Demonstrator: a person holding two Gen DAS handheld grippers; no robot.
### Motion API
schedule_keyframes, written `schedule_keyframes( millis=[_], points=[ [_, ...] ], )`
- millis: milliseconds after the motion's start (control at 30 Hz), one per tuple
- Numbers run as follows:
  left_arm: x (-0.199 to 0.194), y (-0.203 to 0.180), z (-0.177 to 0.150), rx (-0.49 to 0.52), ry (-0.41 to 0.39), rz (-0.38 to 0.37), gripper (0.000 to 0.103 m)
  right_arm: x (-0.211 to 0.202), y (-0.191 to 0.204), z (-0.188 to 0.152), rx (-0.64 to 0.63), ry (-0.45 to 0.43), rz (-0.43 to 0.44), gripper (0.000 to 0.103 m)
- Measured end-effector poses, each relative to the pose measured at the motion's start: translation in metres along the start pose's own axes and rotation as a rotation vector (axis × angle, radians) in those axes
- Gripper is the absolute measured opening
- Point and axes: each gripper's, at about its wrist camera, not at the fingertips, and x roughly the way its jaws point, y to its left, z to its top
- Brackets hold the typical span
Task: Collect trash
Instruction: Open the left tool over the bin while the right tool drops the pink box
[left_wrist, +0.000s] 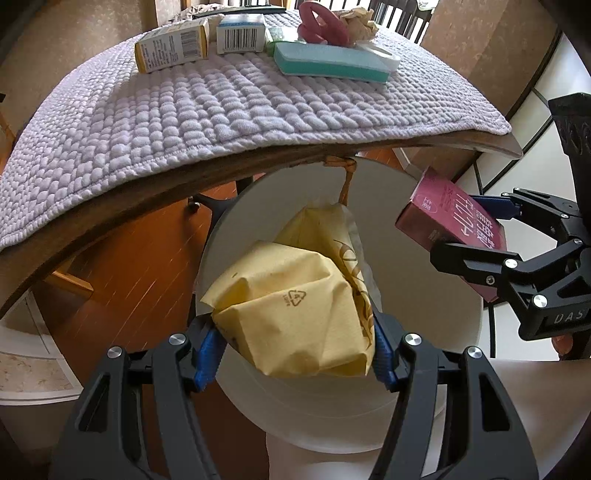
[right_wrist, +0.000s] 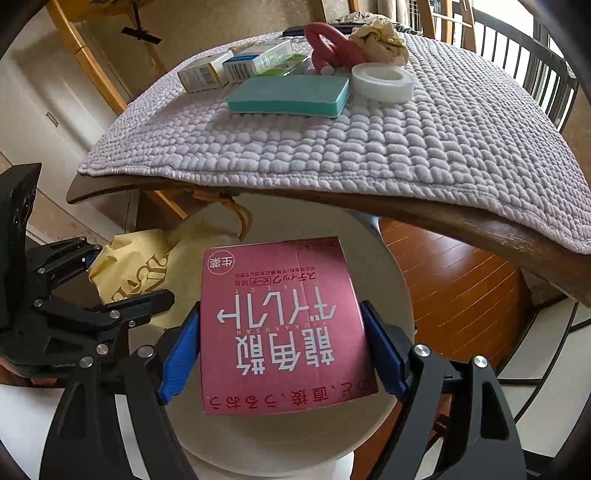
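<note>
At the bottom centre of the left wrist view, the left claw (left_wrist: 295, 354) is clenched on a crumpled yellow paper bag (left_wrist: 291, 314), its blue pads pressing both sides. The bag hangs over the mouth of a white bin (left_wrist: 424, 240) that fills the middle of the frame, with more yellow paper already lying inside it.

In the right wrist view the right claw (right_wrist: 284, 350) grips a pink box (right_wrist: 280, 325) printed with white characters, also held above the bin's opening, at the lower centre of the frame. Neither piece has been let go yet, so this looks like the drop-off step for two items at once.

Farther up both frames, beyond the bin, the table (right_wrist: 461, 218) carries a quilted lilac mat (left_wrist: 184, 110). Along its far edge sit two small cartons (left_wrist: 173, 46), a teal sponge block (right_wrist: 288, 96), a roll of clear tape (right_wrist: 382, 83), a pink looped object (right_wrist: 332, 40) and a ball of crumpled paper (right_wrist: 380, 37). Judging by that, the collection is partly done: the crumpled paper and perhaps the cartons remain to be picked up.
</note>
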Motion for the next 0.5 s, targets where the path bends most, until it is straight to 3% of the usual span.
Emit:
schedule_keyframes(
  millis=[500],
  points=[
    [0.038,-0.003,-0.009,0.005,0.053,0.010,0.066,0.035,0.010,0.003,-0.005,0.046,-0.010,0.079]
  ],
)
